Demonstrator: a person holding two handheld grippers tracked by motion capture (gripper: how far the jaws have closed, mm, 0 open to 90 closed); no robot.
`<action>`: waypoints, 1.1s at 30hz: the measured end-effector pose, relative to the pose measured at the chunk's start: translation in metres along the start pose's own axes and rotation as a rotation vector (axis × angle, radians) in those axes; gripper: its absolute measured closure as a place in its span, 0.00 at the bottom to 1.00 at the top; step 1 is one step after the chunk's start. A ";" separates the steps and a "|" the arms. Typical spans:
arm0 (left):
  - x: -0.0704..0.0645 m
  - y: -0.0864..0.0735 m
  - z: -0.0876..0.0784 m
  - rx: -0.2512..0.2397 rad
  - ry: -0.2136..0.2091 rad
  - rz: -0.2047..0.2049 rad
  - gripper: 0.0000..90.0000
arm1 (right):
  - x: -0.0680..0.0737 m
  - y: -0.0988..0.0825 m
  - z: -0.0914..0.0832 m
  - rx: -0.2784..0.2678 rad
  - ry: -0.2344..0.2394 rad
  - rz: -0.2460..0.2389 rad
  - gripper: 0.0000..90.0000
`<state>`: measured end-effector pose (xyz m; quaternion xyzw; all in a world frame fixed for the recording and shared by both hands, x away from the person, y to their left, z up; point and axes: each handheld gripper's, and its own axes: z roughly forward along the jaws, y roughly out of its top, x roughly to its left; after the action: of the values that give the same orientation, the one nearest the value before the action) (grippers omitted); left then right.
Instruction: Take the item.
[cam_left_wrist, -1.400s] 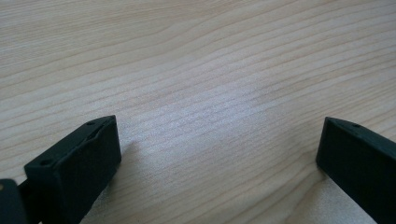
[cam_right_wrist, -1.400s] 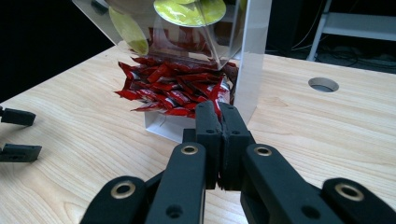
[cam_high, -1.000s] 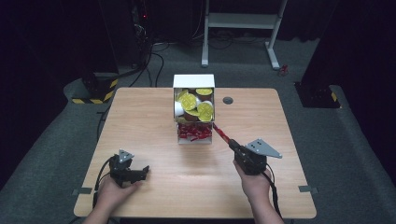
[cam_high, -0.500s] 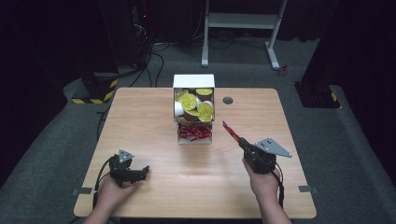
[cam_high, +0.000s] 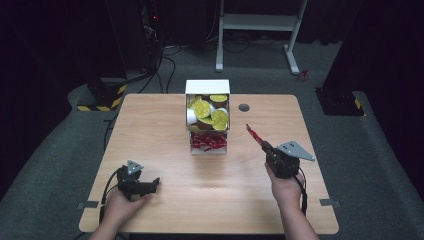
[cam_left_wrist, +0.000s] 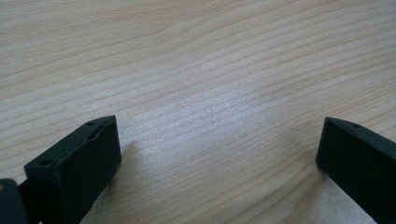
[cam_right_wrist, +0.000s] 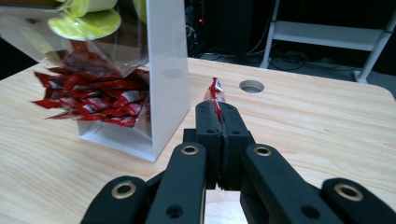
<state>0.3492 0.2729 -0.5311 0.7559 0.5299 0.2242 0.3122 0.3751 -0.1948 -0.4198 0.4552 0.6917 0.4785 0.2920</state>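
A white dispenser box (cam_high: 207, 86) stands at the table's middle, with yellow-lidded cups (cam_high: 205, 108) in its upper bin and several red packets (cam_high: 207, 142) in its lower tray. To its right, my right gripper (cam_high: 263, 146) is shut on one red packet (cam_high: 253, 133), which sticks out past the fingertips toward the box. The right gripper view shows that gripper (cam_right_wrist: 222, 116) with its jaws pressed together on the red packet (cam_right_wrist: 215, 91), and the box's white wall (cam_right_wrist: 166, 70) with the pile of red packets (cam_right_wrist: 93, 99) to the left. My left gripper (cam_high: 149, 186) rests open at the front left. In its own view the left gripper (cam_left_wrist: 219, 154) holds nothing.
A round cable hole (cam_high: 244, 107) sits in the table (cam_high: 300, 200) right of the box, and it is also in the right gripper view as the cable hole (cam_right_wrist: 251, 86). Beyond the table are a white frame (cam_high: 260, 22) and cables on the floor.
My right gripper has drawn back to the right, away from the box, with the red packet in its jaws. The left gripper has stayed put.
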 end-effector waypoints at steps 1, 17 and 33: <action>0.000 0.000 0.000 0.000 0.000 0.000 0.00 | -0.001 0.001 0.001 0.000 -0.005 0.003 0.99; 0.000 0.000 0.000 0.004 0.001 0.007 0.00 | -0.020 0.010 0.033 0.048 -0.103 -0.004 0.99; 0.000 0.000 0.000 0.004 -0.003 -0.003 0.00 | -0.025 0.003 0.074 0.116 -0.159 -0.007 0.99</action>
<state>0.3489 0.2728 -0.5311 0.7561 0.5310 0.2217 0.3118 0.4487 -0.1879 -0.4451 0.5054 0.6947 0.3988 0.3208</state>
